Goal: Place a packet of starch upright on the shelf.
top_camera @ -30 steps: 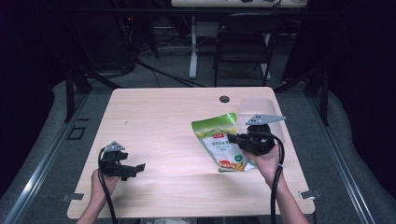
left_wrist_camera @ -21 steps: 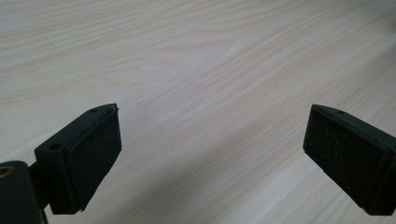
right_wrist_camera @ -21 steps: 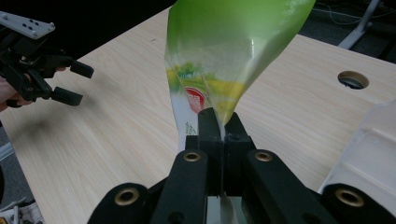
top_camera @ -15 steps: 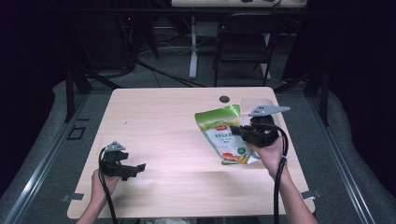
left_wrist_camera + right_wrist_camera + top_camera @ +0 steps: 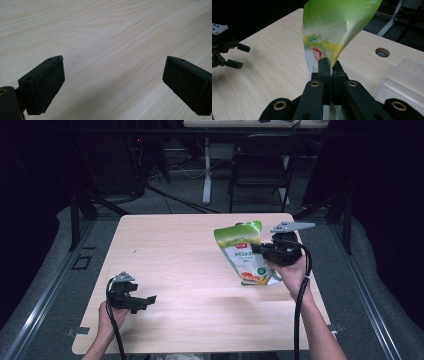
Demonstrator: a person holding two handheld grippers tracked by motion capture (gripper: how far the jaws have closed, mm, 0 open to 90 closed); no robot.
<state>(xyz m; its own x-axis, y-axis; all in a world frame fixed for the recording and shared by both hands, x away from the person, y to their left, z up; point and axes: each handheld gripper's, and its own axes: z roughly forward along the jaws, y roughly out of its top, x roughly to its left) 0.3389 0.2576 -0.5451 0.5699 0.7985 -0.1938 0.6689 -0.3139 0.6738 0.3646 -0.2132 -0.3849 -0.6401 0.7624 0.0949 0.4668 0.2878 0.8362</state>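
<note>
Pouch [image 5: 332, 32] edge pinched, right-gripper-view close-up

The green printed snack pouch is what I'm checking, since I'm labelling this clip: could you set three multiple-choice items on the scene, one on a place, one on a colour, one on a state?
1. Where is the green printed snack pouch?
A. flat at the table's middle
B. on the right, gripped by the right claw
C. on the floor

2. What colour is the pouch's upper part?
A. green
B. red
C. blue

3. How does the left claw stand?
A. shut on the pouch
B. shut, empty
C. open, empty

Answers:
1 B, the pouch stands tilted in the closed jaws on the right.
2 A, the top shows bright green.
3 C, bare light wooden table shows between its spread pads.
</note>
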